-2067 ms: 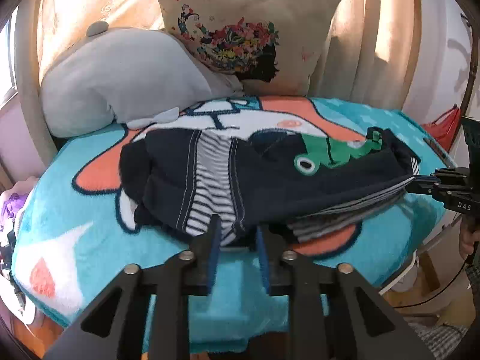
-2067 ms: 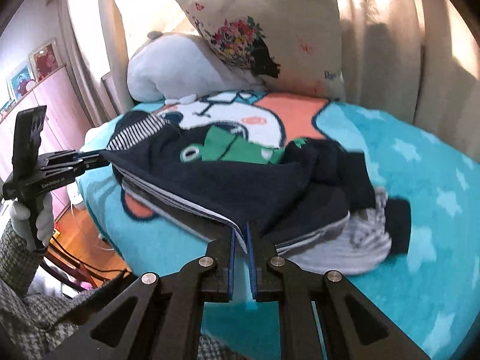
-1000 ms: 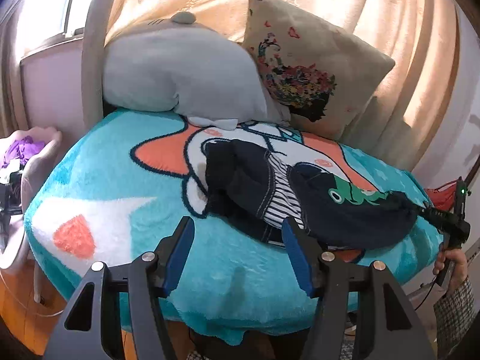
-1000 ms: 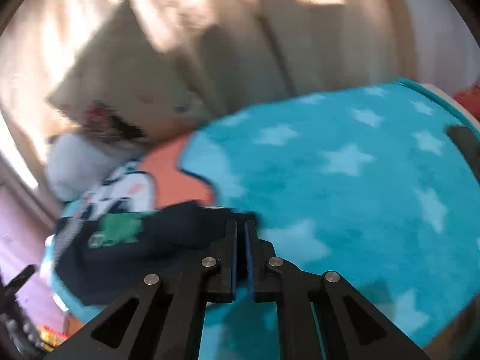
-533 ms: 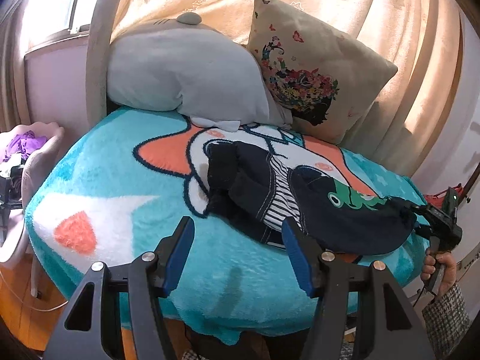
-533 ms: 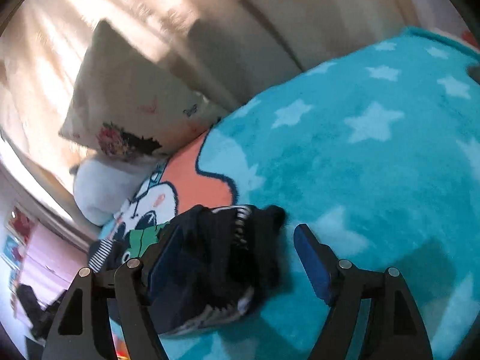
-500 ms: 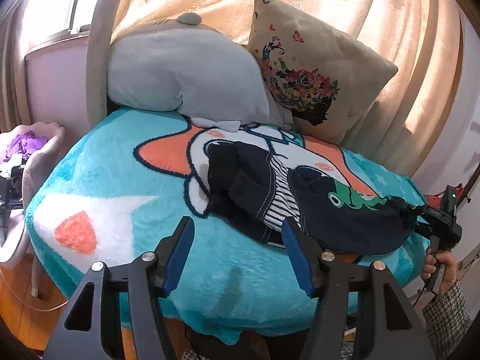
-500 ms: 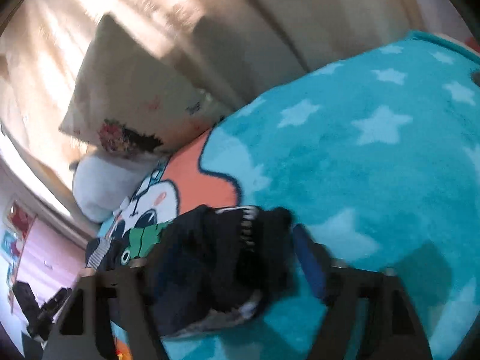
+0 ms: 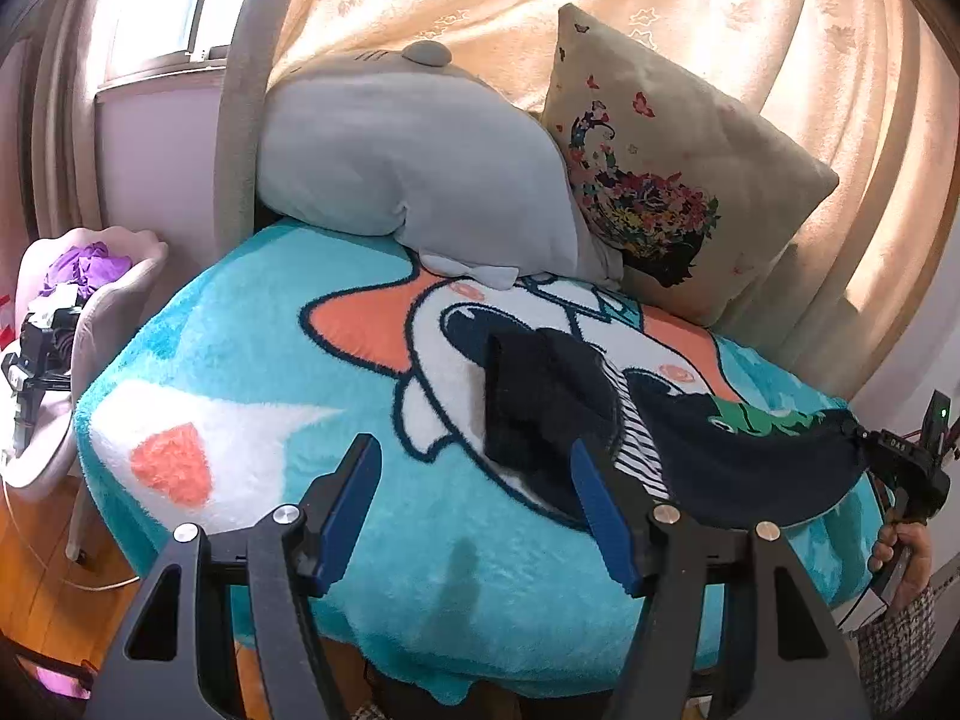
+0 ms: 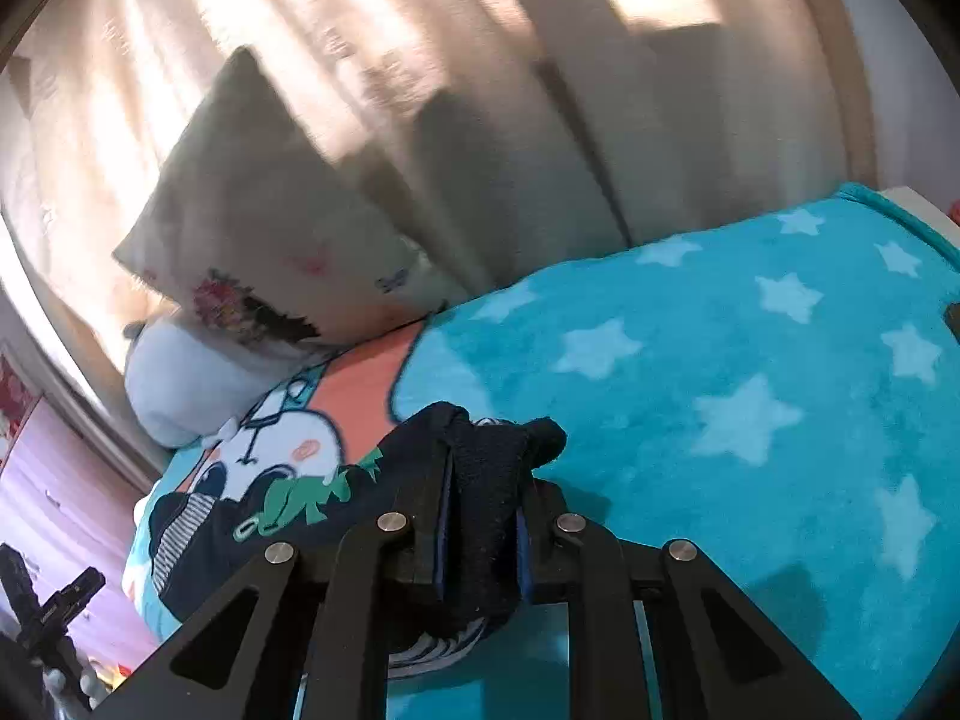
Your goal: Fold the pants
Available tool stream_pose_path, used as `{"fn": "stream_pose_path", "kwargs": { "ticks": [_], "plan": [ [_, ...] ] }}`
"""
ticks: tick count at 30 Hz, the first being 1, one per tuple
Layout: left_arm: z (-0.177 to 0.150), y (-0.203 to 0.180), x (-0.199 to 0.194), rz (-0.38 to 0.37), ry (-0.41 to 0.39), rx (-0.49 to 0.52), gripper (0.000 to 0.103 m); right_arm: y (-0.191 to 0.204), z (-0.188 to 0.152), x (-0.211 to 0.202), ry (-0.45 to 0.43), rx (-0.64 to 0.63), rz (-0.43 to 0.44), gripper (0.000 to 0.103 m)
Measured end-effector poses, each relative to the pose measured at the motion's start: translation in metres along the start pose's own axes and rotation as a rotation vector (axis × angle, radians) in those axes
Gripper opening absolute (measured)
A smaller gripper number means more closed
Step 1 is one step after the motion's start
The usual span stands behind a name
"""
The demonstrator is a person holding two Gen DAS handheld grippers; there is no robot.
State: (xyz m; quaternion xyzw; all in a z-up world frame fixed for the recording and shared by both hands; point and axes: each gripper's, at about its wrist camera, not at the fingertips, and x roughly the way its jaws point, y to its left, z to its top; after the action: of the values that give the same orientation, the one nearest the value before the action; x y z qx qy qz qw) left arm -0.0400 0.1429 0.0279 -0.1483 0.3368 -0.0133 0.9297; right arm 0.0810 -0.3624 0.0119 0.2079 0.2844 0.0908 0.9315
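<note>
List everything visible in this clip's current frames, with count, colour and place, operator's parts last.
pants: one, navy with striped lining and green print, on the blanket's right part
blanket: one, turquoise with cartoon print, covering the bed
plush pillow: one, grey, at the head
cushion: one, beige, floral print, beside it
curtain: peach, behind
chair: one, pale pink, left of bed
left gripper: open, over the front edge
right gripper: clamping the pants' end
</note>
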Motion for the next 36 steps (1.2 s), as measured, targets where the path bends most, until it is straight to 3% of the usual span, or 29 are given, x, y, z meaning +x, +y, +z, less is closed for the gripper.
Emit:
{"fn": "stream_pose_path", "kwargs": {
  "ticks": [4,7,11,12,15,17,21,24,27,30,33,35,36],
  "plan": [
    [0.016,-0.018,0.013,-0.005,0.01,0.01,0.065,-0.019,-0.007,0.012,0.035,0.03,-0.02,0.021],
    [0.034,-0.037,0.029,0.006,0.015,0.021,0.065,-0.034,-0.015,0.019,0.048,0.071,-0.052,0.031],
    [0.051,-0.061,0.063,0.033,0.045,0.058,0.065,-0.042,-0.018,0.007,0.013,0.099,-0.091,0.053],
    [0.052,-0.065,0.07,0.044,0.057,0.076,0.065,-0.043,-0.017,0.003,-0.002,0.104,-0.099,0.054],
    [0.046,-0.076,0.1,0.143,0.158,0.136,0.065,-0.049,-0.013,-0.021,-0.07,0.125,-0.159,0.054],
    [0.032,-0.073,0.118,0.205,0.248,0.149,0.055,-0.048,-0.011,-0.036,-0.112,0.131,-0.185,0.054],
    [0.008,-0.052,0.132,0.191,0.348,0.077,0.054,-0.022,-0.011,-0.06,-0.179,0.097,-0.124,0.055],
    [0.006,-0.048,0.125,0.166,0.331,0.056,0.055,0.01,-0.016,-0.057,-0.164,0.046,0.01,0.06],
    [0.007,-0.043,0.113,0.125,0.307,0.035,0.055,0.038,-0.028,-0.03,-0.074,-0.006,0.137,0.062],
    [0.009,-0.041,0.092,0.112,0.257,0.03,0.055,0.047,-0.039,-0.002,-0.006,-0.035,0.122,0.062],
    [0.017,-0.047,0.073,0.109,0.189,0.05,0.055,0.024,-0.044,0.011,0.026,0.03,0.054,0.061],
    [0.021,-0.052,0.061,0.079,0.152,0.064,0.06,0.007,-0.047,0.01,0.014,0.092,-0.018,0.052],
    [0.023,-0.058,0.057,0.057,0.136,0.077,0.06,-0.003,-0.049,0.005,0.0,0.129,-0.006,0.049]
  ]
}}
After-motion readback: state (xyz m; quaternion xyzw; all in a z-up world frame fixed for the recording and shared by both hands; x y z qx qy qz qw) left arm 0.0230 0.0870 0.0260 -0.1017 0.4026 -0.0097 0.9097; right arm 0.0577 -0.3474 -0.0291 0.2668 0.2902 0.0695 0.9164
